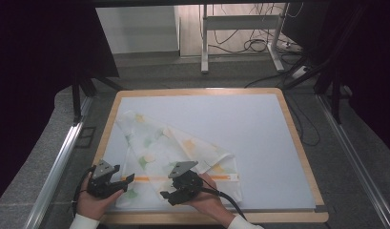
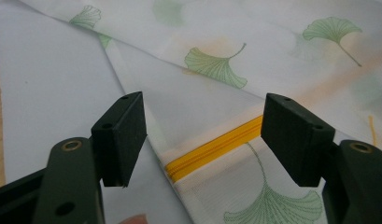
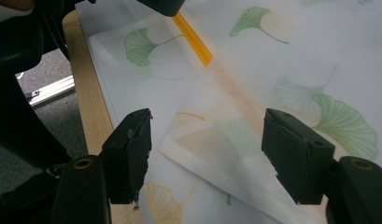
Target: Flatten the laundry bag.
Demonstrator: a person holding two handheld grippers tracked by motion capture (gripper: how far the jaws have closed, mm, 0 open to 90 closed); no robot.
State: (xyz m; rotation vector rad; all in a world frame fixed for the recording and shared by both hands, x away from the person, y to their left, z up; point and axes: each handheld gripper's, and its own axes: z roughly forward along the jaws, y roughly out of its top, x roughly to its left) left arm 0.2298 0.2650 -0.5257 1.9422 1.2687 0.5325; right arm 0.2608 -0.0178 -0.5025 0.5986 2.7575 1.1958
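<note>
A sheer white cloth pouch [image 1: 173,152] printed with green and yellow ginkgo leaves lies crumpled on the front left of the pale mat [image 1: 259,133]. A yellow zipper [image 1: 145,179] runs along its near side. My left gripper [image 1: 124,174] hovers at the pouch's left end, open, with the zipper [image 2: 212,149] end and the cloth [image 2: 216,65] between its jaws [image 2: 202,140] but untouched. My right gripper [image 1: 168,195] sits over the pouch's front edge, open. A folded cloth corner [image 3: 212,135] lies below and between its jaws [image 3: 207,149].
The mat rests on a wooden-rimmed board [image 1: 297,143]; its front rim [image 3: 86,93] runs just beside my right gripper. Metal rails [image 1: 59,162] flank the board. A table frame and cables [image 1: 250,43] stand on the floor beyond.
</note>
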